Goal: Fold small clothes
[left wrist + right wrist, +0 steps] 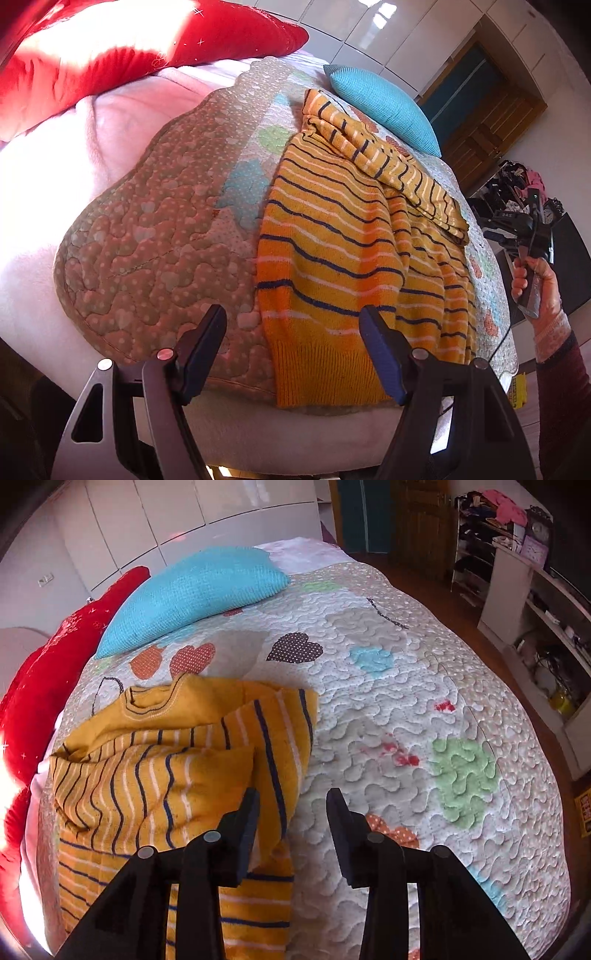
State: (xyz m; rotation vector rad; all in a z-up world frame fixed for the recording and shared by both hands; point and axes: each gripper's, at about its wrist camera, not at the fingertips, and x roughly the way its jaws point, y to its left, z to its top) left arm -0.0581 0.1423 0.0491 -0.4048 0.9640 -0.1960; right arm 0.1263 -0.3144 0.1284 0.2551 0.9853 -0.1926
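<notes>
A yellow-orange sweater with dark and white stripes (332,258) lies flat on a quilted bedspread (147,240), its ribbed hem nearest me. One sleeve (388,147) is folded across its upper part. My left gripper (291,325) hovers open over the hem's left edge, holding nothing. In the right wrist view the same sweater (177,768) fills the lower left, neckline towards the pillows. My right gripper (291,808) stands open above the sweater's right edge and the bedspread (406,701), with nothing between its fingers. A hand holds that right gripper (524,236) off the bed's right side.
A turquoise cushion (195,594) and a red pillow (44,686) lie at the head of the bed. White wardrobe doors (147,517) stand behind. Shelves with clutter (535,627) and a wooden door (491,125) line the far side, across a wooden floor.
</notes>
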